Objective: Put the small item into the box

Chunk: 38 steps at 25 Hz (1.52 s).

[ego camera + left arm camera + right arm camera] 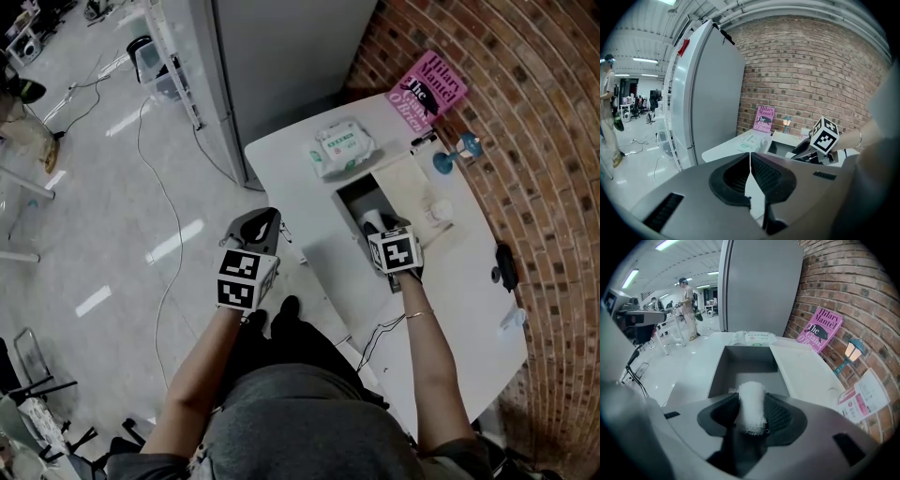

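Right gripper view: your right gripper [751, 399] has the white gauze roll [752, 408] pinched between its fingers, directly over the open grey box [740, 363]. In head view the marker cube covers most of that grip. That view does show the box sitting on the white counter [450, 281], with a wipes pack [344, 147] just beyond it. Left gripper view: left gripper [750, 157] fingers closed tip to tip, nothing in them. Head view puts it off the counter's edge, over the floor [112, 187]

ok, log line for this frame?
phase: placing | right gripper: gauze roll gripped, at open box | left gripper: shut, empty | roll: not yet in box
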{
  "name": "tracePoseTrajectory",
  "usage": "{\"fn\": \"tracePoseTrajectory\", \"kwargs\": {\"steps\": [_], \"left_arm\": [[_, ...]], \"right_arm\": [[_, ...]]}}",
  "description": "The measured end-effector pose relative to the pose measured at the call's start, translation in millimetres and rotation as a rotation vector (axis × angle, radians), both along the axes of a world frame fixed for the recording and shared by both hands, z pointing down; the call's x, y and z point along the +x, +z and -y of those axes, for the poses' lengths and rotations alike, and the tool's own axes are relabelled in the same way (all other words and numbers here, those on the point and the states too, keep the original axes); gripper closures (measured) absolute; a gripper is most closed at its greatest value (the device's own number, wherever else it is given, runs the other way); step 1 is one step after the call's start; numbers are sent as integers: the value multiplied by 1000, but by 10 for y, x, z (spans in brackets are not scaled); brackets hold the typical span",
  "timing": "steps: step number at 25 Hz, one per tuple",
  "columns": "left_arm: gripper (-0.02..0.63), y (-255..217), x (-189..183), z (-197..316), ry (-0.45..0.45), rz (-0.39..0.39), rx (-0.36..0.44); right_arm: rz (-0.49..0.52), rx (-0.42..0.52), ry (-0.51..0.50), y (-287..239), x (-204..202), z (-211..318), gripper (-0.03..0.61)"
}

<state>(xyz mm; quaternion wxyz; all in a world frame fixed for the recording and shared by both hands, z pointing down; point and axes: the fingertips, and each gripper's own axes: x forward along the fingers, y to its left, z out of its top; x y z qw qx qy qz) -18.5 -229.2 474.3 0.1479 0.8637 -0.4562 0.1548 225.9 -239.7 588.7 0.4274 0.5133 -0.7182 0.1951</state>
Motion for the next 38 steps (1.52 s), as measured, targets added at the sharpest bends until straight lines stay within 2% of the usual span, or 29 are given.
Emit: {"fn": "tracePoseTrajectory", "kwargs": {"steps": [5,11,15,38], "left_arm": [[588,-22,11,-13,10,0,5],[588,-49,38,-39,24,-6,14],[588,-51,58,-62,40,-8,14],[588,-113,347,-94,154,-24,34]], "right_arm": [[6,56,17,-99,13,6,402],[76,148,61,-345,-2,5,402],[143,193,128,-514,9,-19,405],[347,452,302,-1356,-99,-510,511]]}}
